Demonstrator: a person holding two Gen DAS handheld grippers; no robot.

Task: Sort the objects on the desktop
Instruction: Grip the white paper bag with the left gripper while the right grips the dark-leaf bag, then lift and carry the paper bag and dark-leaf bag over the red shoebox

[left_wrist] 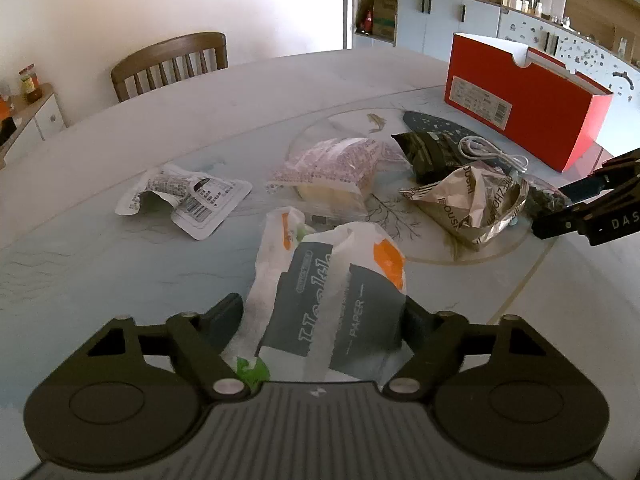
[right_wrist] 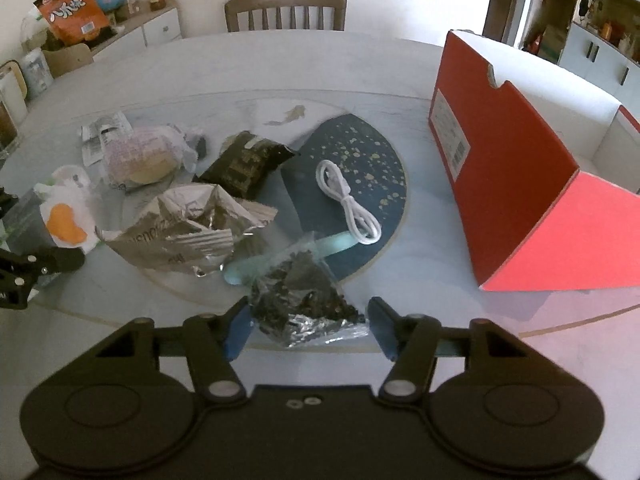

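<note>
Your left gripper (left_wrist: 322,316) has its jaws around the white tissue pack (left_wrist: 328,284), the one with the grey label and orange patches. Both pads sit right at the pack's sides and look to be pressing it, so you've got it pinched at a medium width. The pack is at the near edge of the table (left_wrist: 160,128), just in front of the other clutter.

Your right gripper (right_wrist: 308,328) has its blue pads either side of a clear bag of dark dried stuff (right_wrist: 308,300). The left pad looks to touch the bag, but there's a sliver of gap at the right pad, so I can't tell if it's really gripped yet.

Around that bag: a crumpled silver foil bag (right_wrist: 188,228) to its left, a black snack packet (right_wrist: 248,164) behind that, and a dark blue fan with gold specks (right_wrist: 360,152) with 1 coiled white cable (right_wrist: 348,204) lying on it. The fan's pale green handle (right_wrist: 336,242) runs under the clear bag.

Further left you've got a wrapped bun in a clear printed bag (left_wrist: 332,168) and a torn white wrapper (left_wrist: 188,200) lying flat, apart from the rest.

The red box (right_wrist: 516,184) stands open at the right, well clear of the pile. 1 wooden chair (right_wrist: 286,10) sits at the far side of the table.
</note>
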